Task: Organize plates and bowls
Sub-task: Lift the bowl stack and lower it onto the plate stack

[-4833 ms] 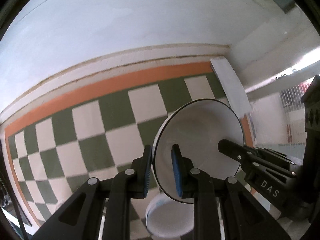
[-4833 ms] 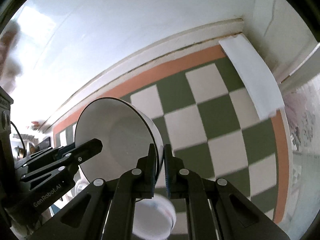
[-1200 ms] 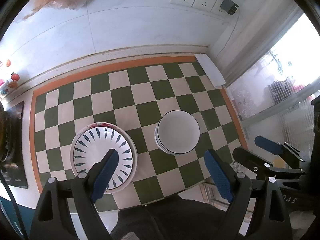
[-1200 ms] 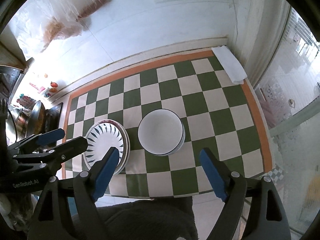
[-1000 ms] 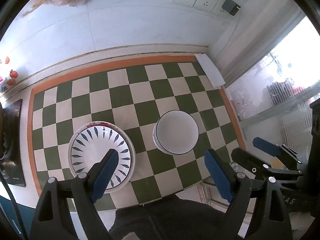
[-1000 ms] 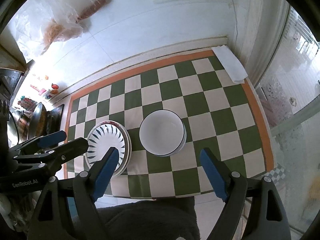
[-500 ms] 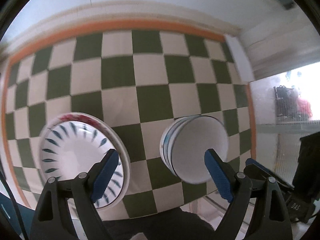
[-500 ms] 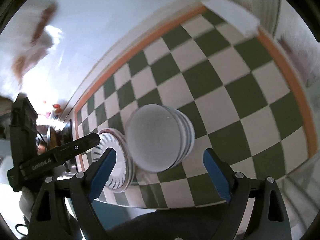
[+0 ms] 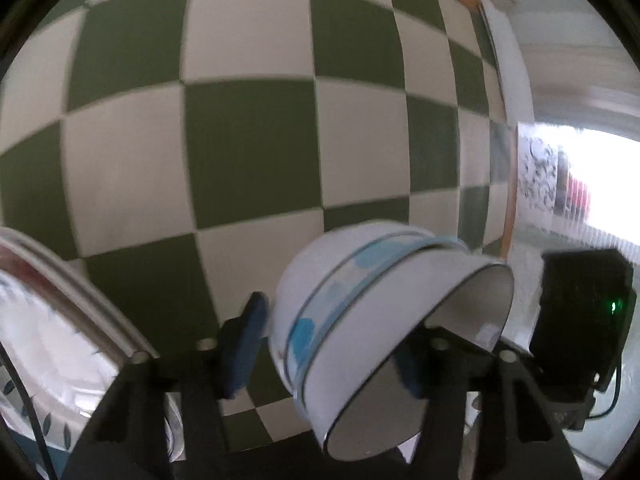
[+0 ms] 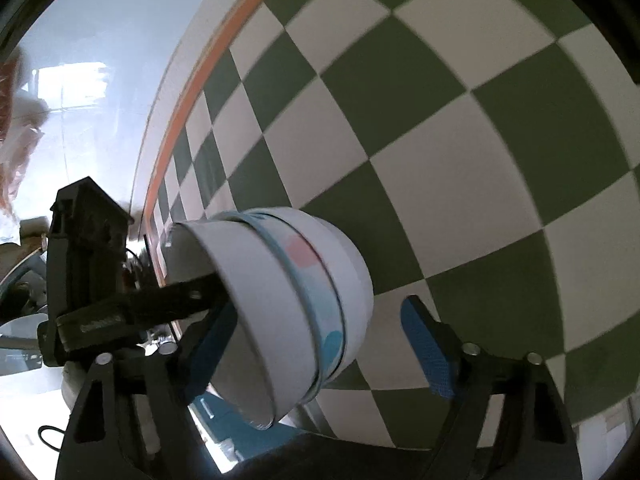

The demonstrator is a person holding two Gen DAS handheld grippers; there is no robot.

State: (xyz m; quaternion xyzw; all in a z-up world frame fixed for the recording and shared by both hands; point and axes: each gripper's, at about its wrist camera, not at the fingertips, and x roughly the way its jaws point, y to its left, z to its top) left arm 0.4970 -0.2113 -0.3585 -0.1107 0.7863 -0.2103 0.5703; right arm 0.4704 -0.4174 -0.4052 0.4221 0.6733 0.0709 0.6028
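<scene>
A stack of nested white bowls with blue and pink bands stands on the checked cloth, close up in both views. My left gripper straddles its near wall, one pad just outside and the other finger inside the top bowl. Its jaws are closing, and I see no firm press. My right gripper spans the bowl stack from the other side, jaws wide and narrowing a little. Its right pad stands apart from the bowls. A stack of leaf-patterned plates lies at the lower left.
The green and white checked cloth with an orange border covers the table up to a pale wall. The table's front edge runs just below the bowls. A bright glass pane is on the right.
Both grippers have dropped from high above the table down onto the bowl stack and tilted. The left jaws have narrowed around the stack's wall. Bowls and plates have not shifted.
</scene>
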